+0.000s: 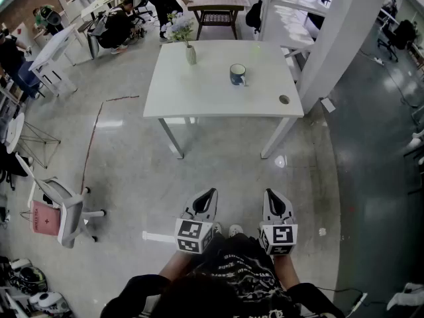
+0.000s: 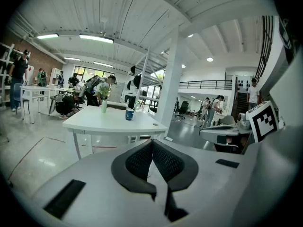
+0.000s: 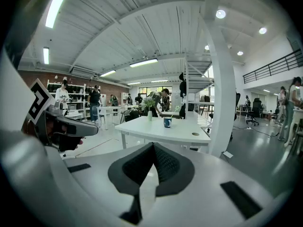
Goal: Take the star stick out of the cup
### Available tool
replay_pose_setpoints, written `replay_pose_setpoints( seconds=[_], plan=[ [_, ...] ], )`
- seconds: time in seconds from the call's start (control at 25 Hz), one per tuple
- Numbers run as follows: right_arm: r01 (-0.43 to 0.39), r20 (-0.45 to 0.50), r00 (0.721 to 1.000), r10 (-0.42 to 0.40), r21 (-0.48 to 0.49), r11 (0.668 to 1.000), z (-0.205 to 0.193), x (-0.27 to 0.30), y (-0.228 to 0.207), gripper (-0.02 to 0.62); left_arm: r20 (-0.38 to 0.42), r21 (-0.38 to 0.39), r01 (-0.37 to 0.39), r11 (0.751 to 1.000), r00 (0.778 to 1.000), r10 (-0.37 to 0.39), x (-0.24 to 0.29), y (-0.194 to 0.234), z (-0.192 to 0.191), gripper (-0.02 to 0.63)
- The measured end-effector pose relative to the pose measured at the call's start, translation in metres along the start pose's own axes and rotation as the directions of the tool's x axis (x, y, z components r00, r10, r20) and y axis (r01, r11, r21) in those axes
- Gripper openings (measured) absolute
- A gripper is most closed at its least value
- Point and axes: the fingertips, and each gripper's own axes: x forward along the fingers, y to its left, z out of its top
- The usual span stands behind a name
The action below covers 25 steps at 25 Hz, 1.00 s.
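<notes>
A blue cup (image 1: 237,74) stands on the white table (image 1: 199,98), far ahead of me across bare floor. In the right gripper view, a thin pale-green stick (image 3: 175,109) leans out of the cup (image 3: 167,122) to the right; its star end is too small to make out. The left gripper view shows the same cup (image 2: 129,114) on the table. Both grippers hang low, close to the person's body and well short of the table. The left gripper (image 1: 207,195) (image 2: 152,141) is shut with nothing in it. The right gripper (image 1: 273,195) (image 3: 154,145) is also shut and holds nothing.
A small vase of flowers (image 1: 190,53) stands on the table left of the cup, and a round cable hole (image 1: 283,99) sits near its right front corner. A white pillar (image 1: 344,38) rises right of the table. An office chair (image 1: 63,211) stands at the left. People work at desks behind.
</notes>
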Motion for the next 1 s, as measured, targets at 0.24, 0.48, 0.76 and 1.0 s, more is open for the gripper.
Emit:
replay_pose_setpoints(
  seconds=[0.24,0.48,0.76,1.0],
  plan=[
    [0.004,-0.007,1.0,-0.004,0.0,1.0,-0.002,-0.002,0.007,0.006,0.0,0.035,0.01,0.999,1.0,-0.01,-0.006,0.002,-0.006,0.02],
    [-0.004,-0.001,1.0,0.004,0.029,1.0,-0.003,-0.002,0.027,0.006,0.004,0.03,0.018,0.999,1.0,-0.018,-0.02,0.017,-0.009,0.02],
    [-0.025,0.012,1.0,0.024,0.071,0.997,-0.006,0.0,0.047,0.008,0.012,0.022,0.029,0.999,1.0,-0.029,-0.03,0.032,-0.015,0.02],
    [-0.02,-0.001,1.0,0.02,0.099,0.995,-0.012,0.006,0.041,0.008,-0.008,0.027,0.027,0.999,1.0,-0.027,-0.026,0.037,-0.019,0.02]
  ],
)
